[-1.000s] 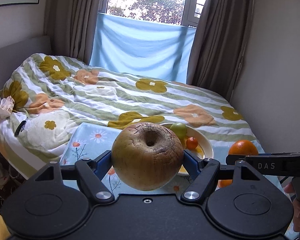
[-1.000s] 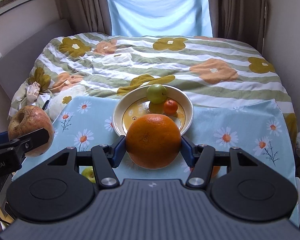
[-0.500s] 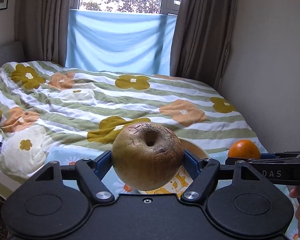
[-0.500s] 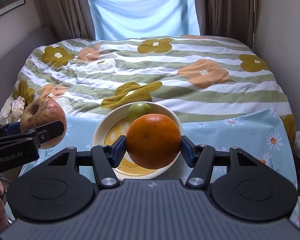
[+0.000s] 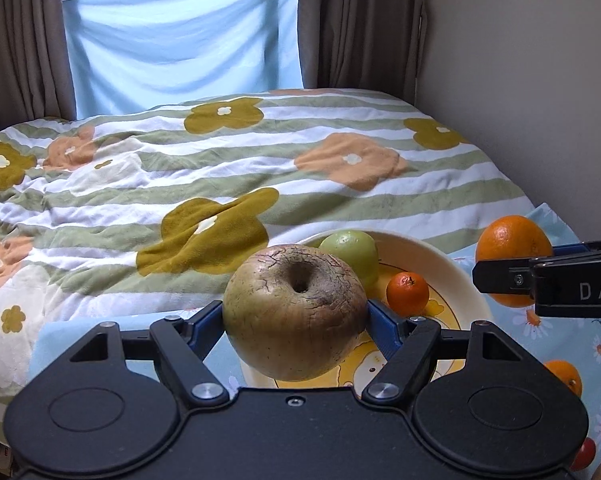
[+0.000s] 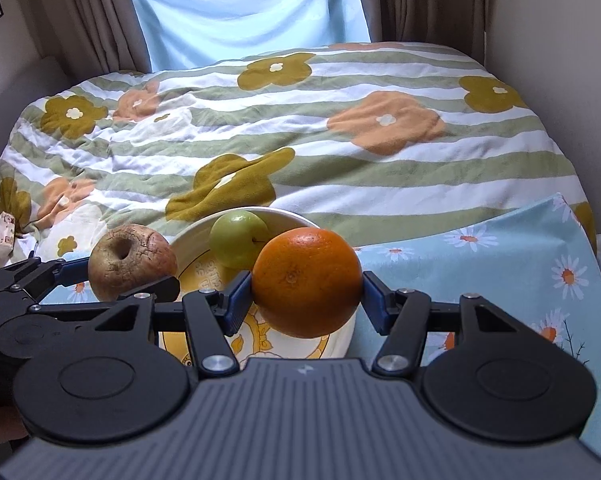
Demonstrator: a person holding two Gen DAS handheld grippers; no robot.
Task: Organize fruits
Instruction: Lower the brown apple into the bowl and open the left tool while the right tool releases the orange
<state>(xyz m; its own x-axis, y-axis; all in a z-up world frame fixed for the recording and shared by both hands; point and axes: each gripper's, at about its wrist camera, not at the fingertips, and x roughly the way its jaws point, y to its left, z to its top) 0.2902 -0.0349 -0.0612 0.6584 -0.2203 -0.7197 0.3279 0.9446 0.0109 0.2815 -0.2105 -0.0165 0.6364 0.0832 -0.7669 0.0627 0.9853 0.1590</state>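
My left gripper point(image 5: 295, 314) is shut on a brown wrinkled apple point(image 5: 294, 312) and holds it over the near left rim of the cream bowl point(image 5: 452, 268). The bowl holds a green apple point(image 5: 354, 250) and a small tangerine point(image 5: 407, 294). My right gripper point(image 6: 306, 294) is shut on a large orange point(image 6: 306, 282) and holds it over the bowl point(image 6: 192, 236) at its right side. The brown apple point(image 6: 130, 262) and the green apple point(image 6: 236, 238) also show in the right wrist view. The large orange point(image 5: 512, 248) shows at the right of the left wrist view.
The bowl stands on a light blue daisy cloth point(image 6: 500, 256). Another orange point(image 5: 566, 374) and a small red fruit point(image 5: 584, 454) lie on the cloth at the right. A flowered striped blanket point(image 5: 220, 176) covers the bed behind. A wall point(image 5: 520, 60) is close on the right.
Both grippers have moved forward and down toward the bowl with their fruits. The brown apple and the orange now hang over the bowl, closer to each other.
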